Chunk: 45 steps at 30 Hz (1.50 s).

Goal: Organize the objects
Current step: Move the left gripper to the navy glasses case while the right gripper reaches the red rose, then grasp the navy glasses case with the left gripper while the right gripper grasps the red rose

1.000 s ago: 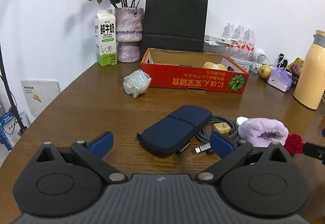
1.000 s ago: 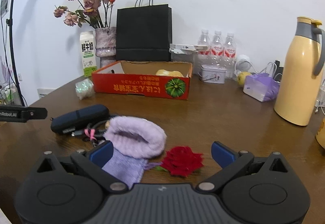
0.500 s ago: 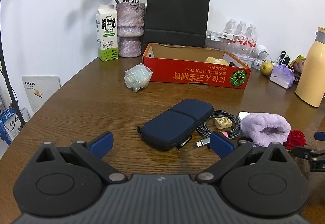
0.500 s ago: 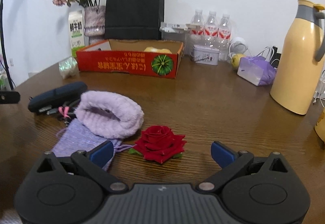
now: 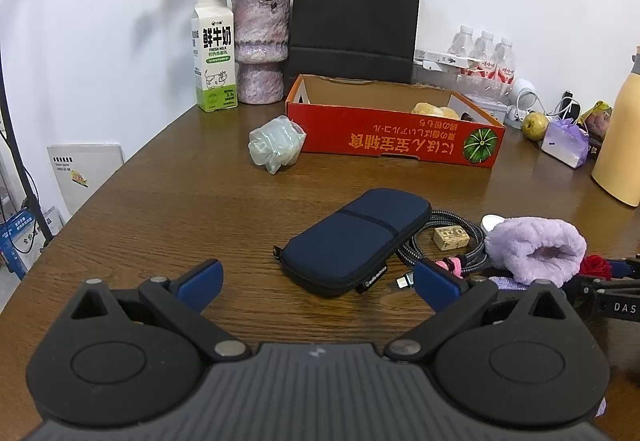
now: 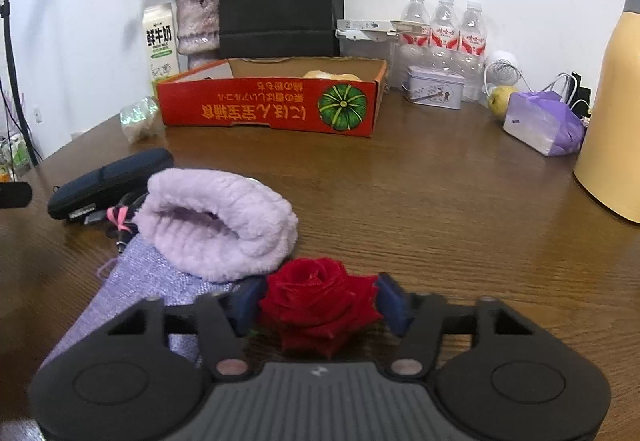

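Red rose on the brown wooden desk, lying between the 2 blue pads of the right gripper, whose jaws have just been closing around it; both pads against the petals, so gripped at about half width. Just left of the rose, a fluffy lilac cloth roll resting on a flat lilac woven pouch. Beyond those, a navy zip case beside a coiled braided cable and a small tan block. Left gripper standing wide, nothing between its pads, held just short of the navy case. Farther back, a red cardboard tray with a pale yellowish item inside, and a crumpled clear bag touching or nearly touching its left end. Along the wall: a milk carton, a vase of dried roses, a black paper bag, 3 water bottles, a small tin and a yellow thermos.
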Motion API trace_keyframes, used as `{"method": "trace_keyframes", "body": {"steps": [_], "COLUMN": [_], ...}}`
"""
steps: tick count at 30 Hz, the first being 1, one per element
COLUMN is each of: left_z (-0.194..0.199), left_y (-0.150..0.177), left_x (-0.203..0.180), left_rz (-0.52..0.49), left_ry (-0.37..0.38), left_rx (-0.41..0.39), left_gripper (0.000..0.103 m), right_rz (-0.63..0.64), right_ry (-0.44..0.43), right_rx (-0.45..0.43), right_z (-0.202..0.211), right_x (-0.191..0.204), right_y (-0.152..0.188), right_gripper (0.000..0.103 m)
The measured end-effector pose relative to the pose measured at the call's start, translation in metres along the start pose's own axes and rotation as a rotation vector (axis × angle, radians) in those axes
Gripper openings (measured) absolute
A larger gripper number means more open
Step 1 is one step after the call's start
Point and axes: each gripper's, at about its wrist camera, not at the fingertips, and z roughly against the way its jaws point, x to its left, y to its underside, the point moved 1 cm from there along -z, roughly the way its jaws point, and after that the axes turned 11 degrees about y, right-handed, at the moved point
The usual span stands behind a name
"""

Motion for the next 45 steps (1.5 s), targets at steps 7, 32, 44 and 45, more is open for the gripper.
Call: {"method": "trace_keyframes", "body": {"steps": [7,32,44,45], "left_z": [-0.008,-0.109,-0.107,-0.104], "left_y": [-0.001,-0.031,-0.027,-0.026], "left_x": [0.001,0.012,0.029,0.029], "left_rz": [0.000,-0.086,0.022,0.029], "left_ry": [0.008,0.182,0.211,0.200], "left_rx": [0.016,0.178,0.103,0.097], "left_gripper": [0.103,0.103,0.075,0.074], "right_rz": [0.010,-0.046,-0.038,-0.038], "right_ry": [0.045,0.110,0.117,0.119], "right_rx": [-0.048,-0.076,-0.050,-0.050], "right_z": [0.008,0.011,0.004,0.004], "right_x": [0.002,-0.002,0.002,0.003], "right_y": [-0.001,-0.002,-0.004,-0.004], "right_gripper": [0.047,0.047,0.047,0.047]}}
